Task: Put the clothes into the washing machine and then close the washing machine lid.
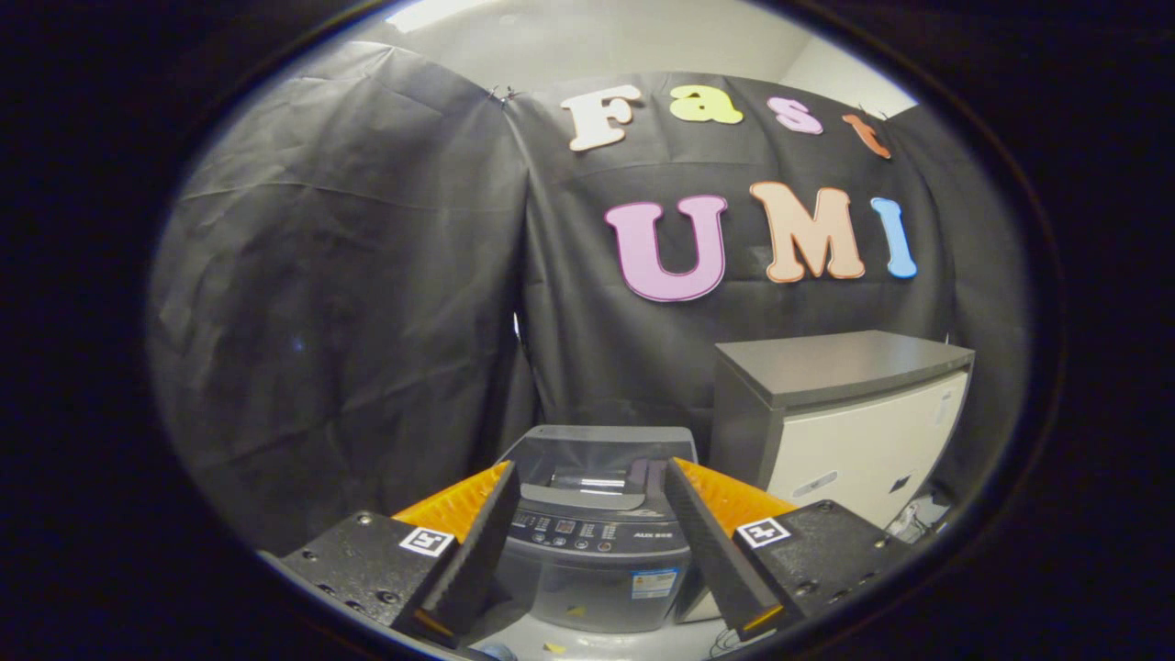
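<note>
Here the gripper (pixel 592 477) hangs in the air with its fingers spread wide and nothing between them — released, touching no object. Framed in the gap between the fingers, and a little beyond their tips, stands the washing machine (pixel 598 560), a grey top-loader whose control panel (pixel 587 531) faces the camera. Its lid (pixel 601 456) (dark and see-through) lies flat and closed over the tub. Just beside the machine, on the gripper's right, sits a low cabinet (pixel 854 431) with a grey top and a pale front. Black cloth walls (pixel 349 303) close the booth behind both — no clothes can be made out.
</note>
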### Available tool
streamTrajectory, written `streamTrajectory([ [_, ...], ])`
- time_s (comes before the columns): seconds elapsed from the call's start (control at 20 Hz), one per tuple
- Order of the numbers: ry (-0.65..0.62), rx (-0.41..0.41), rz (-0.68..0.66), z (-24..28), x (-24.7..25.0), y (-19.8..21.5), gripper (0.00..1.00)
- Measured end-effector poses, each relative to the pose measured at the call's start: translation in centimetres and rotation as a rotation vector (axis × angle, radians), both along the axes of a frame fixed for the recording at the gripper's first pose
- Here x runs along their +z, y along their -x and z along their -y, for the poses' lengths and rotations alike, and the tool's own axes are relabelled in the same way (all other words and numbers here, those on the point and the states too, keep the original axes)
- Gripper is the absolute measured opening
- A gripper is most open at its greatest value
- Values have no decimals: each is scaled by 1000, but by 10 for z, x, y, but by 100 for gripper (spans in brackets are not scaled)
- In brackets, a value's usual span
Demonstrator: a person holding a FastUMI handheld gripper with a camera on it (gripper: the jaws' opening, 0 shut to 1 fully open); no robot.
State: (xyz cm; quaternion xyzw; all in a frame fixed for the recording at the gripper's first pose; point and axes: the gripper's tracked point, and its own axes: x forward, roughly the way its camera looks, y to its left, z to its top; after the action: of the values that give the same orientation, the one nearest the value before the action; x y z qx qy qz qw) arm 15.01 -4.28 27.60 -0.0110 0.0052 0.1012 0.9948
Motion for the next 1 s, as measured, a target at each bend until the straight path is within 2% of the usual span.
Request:
streamTrajectory([
  [0.1, 25, -32, 15, 20, 5, 5, 97],
  [0.25, 25, -142, 34, 62, 12, 12, 97],
  [0.3, 10, -154, 38, 68, 11, 13, 97],
  [0.45, -10, -122, 18, 74, -2, 24, 97],
  [0.65, 4, -154, 36, 93, -3, 33, 97],
  [0.85, 59, -180, 166, 99, 26, 38, 97],
  [1.0, 43, -154, 235, 97, 36, 46, 97],
])
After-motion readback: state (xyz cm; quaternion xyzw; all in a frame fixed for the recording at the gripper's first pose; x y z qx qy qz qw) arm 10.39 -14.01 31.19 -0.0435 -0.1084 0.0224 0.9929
